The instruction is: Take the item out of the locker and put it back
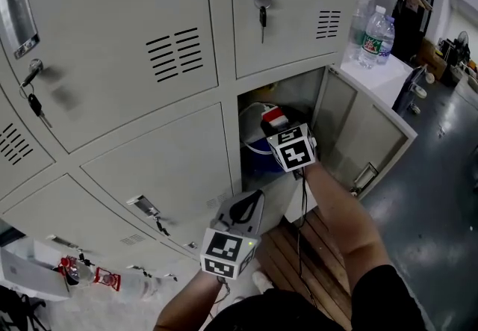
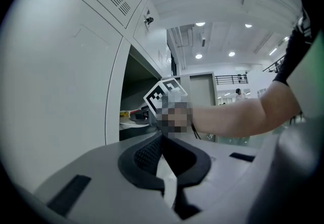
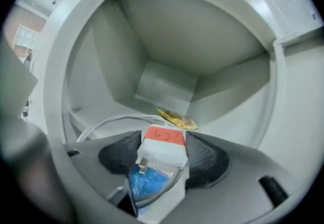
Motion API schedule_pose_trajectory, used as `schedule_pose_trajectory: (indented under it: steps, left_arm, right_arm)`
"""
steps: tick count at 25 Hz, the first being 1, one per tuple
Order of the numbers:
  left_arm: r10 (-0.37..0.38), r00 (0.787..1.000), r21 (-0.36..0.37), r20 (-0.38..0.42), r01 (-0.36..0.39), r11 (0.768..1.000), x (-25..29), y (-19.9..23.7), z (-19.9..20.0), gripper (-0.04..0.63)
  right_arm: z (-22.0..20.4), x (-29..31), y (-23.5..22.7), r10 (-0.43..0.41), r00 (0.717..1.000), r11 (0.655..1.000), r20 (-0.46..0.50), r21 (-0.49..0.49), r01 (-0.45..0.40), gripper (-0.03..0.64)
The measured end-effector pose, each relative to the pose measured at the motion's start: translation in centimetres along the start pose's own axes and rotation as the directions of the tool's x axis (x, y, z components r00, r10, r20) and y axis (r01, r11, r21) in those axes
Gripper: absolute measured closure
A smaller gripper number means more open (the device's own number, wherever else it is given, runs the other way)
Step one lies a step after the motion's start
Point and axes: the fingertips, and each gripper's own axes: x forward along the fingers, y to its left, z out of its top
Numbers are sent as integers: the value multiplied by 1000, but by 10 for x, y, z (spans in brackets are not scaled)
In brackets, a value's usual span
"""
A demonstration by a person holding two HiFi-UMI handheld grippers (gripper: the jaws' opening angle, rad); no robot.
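Note:
The lower right locker stands open. My right gripper reaches into its mouth. In the right gripper view, this gripper is shut on a white box with an orange-red top. Its two dark pads flank the box's sides, and something blue in clear wrap hangs under the box. The box shows red and white in the head view. My left gripper is held outside, below the closed door to the left. Its jaws meet at the tips with nothing between them.
Inside the locker are a white-rimmed blue tub and a yellow packet at the back. The locker door hangs open to the right. Keys hang from the locker above. Water bottles stand on a white surface. Wooden slats lie below.

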Motion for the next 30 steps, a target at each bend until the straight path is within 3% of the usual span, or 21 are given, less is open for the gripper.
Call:
schedule_pose_trajectory:
  steps: [15, 23, 30]
  left_arm:
    - [-47, 999, -11, -9, 47, 999, -30, -7, -16, 591]
    - [-92, 996, -40, -10, 91, 995, -41, -18, -25, 591]
    - [-109, 994, -55, -10, 108, 993, -47, -41, -28, 592]
  right_arm:
    - [22, -85, 16, -113, 985, 992, 129, -48, 120, 345]
    - [9, -140, 33, -150, 980, 986, 128, -54, 158, 345]
    - [-6, -185, 54, -128, 984, 989, 123, -53, 135, 345]
